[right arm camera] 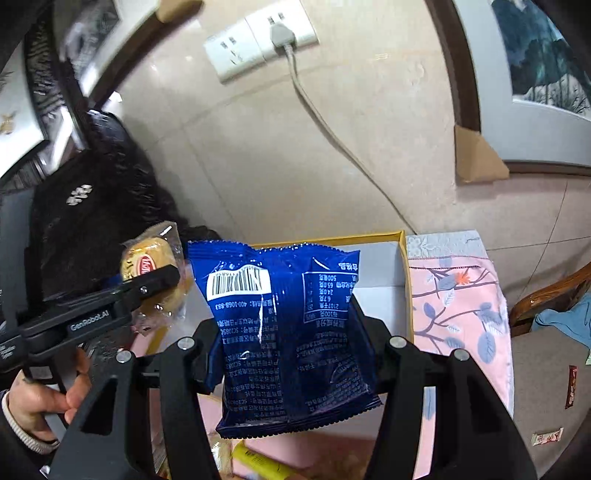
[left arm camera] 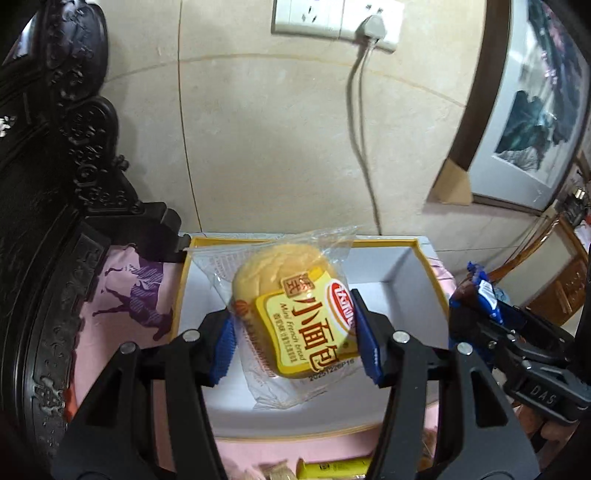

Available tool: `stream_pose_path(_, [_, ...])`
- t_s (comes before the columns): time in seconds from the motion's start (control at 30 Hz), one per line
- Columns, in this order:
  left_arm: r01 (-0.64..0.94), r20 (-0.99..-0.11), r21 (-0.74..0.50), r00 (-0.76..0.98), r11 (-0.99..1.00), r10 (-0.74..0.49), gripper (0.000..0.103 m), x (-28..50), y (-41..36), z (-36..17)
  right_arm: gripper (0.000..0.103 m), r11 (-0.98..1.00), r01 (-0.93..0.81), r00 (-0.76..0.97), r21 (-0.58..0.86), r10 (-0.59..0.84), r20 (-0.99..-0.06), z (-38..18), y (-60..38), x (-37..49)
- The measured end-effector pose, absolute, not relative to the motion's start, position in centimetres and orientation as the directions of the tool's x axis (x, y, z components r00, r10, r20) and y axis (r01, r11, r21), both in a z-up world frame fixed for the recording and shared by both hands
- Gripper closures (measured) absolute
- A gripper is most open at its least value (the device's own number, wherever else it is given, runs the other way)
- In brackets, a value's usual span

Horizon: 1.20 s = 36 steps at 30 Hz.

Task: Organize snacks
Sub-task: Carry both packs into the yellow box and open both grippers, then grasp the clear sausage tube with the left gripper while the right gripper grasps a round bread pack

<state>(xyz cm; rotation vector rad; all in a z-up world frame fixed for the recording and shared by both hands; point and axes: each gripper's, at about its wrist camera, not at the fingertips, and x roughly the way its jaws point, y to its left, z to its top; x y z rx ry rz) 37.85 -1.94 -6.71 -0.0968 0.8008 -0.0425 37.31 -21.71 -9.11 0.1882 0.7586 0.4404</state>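
Note:
My left gripper (left arm camera: 295, 332) is shut on a wrapped mini French bread bun (left arm camera: 291, 302) with a yellow label, held in the air over a white box with a yellow rim (left arm camera: 399, 273). In the right wrist view the same bun (right arm camera: 147, 266) shows at the left, gripped by the left gripper, with a hand (right arm camera: 40, 398) on its handle. My right gripper (right arm camera: 291, 332) is shut on a blue foil snack packet (right arm camera: 288, 332), printed back side facing the camera, held above the box's (right arm camera: 388, 266) near right part. The blue packet (left arm camera: 480, 291) also peeks in at the right of the left wrist view.
The box sits on a pink patterned cloth (right arm camera: 461, 302) against a tiled wall with a socket and cable (left arm camera: 369, 29). Dark carved furniture (left arm camera: 55, 184) stands at the left. More snacks, including a yellow stick pack (left arm camera: 332, 469), lie below. Small wrappers (right arm camera: 546, 437) lie on the floor.

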Motion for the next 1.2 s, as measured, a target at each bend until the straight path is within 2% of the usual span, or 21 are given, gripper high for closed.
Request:
stream_pose_path(0.1, [-0.012,-0.731,-0.092,0.680,0.996,-0.059,0.044,39.5,-1.8,-7.9,0.043,0.908,-0.302,0.632,0.289,0.418,-0.653,-10.4,-20.8,38.8])
stream_pose_path(0.2, [-0.051,-0.734,-0.063,0.679,0.997,-0.012,0.017,39.8,-1.4,-8.2,0.031,0.928,-0.270,0.646,0.256,0.371,-0.667,-10.6,-20.4,39.3])
stream_pose_path(0.23, [-0.055,-0.725,-0.058,0.689,0.997,-0.005,0.015,39.5,-1.4,-8.0,0.027,0.929,-0.259,0.655,0.263,0.369,-0.659,-10.4,-20.6,39.2])
stream_pose_path(0.4, [-0.041,-0.717,-0.055,0.697,0.998,-0.011,0.009,36.8,-0.7,-7.3,0.027,0.923,-0.268,0.670,0.278,0.385,-0.634,-9.7,-21.6,37.0])
stream_pose_path(0.57, [-0.062,-0.700,-0.027,0.714,0.998,0.025,0.005,32.0,0.2,-6.9,0.022,0.935,-0.274,0.658,0.226,0.353,-0.665,-10.4,-22.7,33.0])
stream_pose_path(0.63, [-0.069,-0.699,0.013,0.713,0.998,0.058,0.004,29.8,0.6,-7.2,0.010,0.949,-0.253,0.656,0.191,0.313,-0.687,-11.1,-23.4,30.4])
stream_pose_path(0.7, [-0.090,-0.711,0.048,0.696,0.995,0.097,0.004,27.4,1.3,-8.0,0.007,0.957,-0.230,0.661,0.176,0.286,-0.693,-12.0,-24.3,27.9])
stream_pose_path(0.8, [-0.115,-0.741,0.040,0.663,0.993,0.107,0.004,24.0,2.5,-9.1,0.007,0.961,-0.227,0.621,0.157,0.267,-0.737,-14.2,-25.0,24.5])
stream_pose_path(1.0, [-0.128,-0.791,0.008,0.605,0.992,0.084,0.004,18.0,3.6,-11.6,0.007,0.938,-0.327,0.548,0.115,0.287,-0.786,-18.4,-24.7,19.4])
stream_pose_path(1.13, [-0.110,-0.801,0.024,0.592,0.994,0.085,0.004,14.8,3.6,-12.6,0.024,0.925,-0.361,0.512,0.117,0.302,-0.804,-20.1,-24.3,19.4])
stream_pose_path(1.2, [-0.114,-0.807,0.030,0.584,0.993,0.091,0.004,13.8,3.8,-13.0,0.027,0.920,-0.376,0.499,0.107,0.298,-0.814,-20.7,-24.0,20.0])
